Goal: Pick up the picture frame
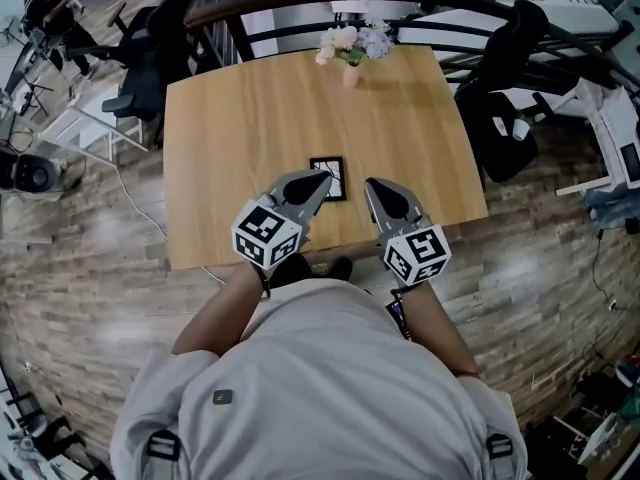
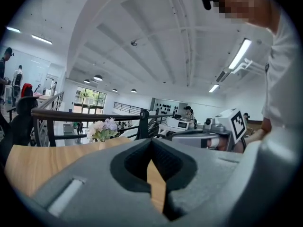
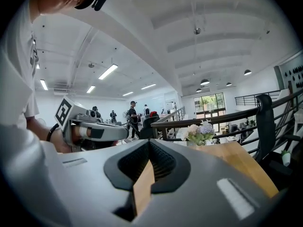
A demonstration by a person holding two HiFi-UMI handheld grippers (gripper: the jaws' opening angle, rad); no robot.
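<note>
A small black picture frame lies flat on the wooden table, near its front edge. My left gripper hangs over the front of the table, jaws shut and empty, its tip right at the frame's left side. To the frame's right my right gripper is also shut with nothing in it. In both gripper views the jaws meet with only bare tabletop behind them, as at the left gripper and the right gripper. The frame is hidden in those views.
A small vase of pale flowers stands at the table's far edge, also seen as flowers and flowers. A dark railing runs behind the table. Office chairs stand at the right and left sides.
</note>
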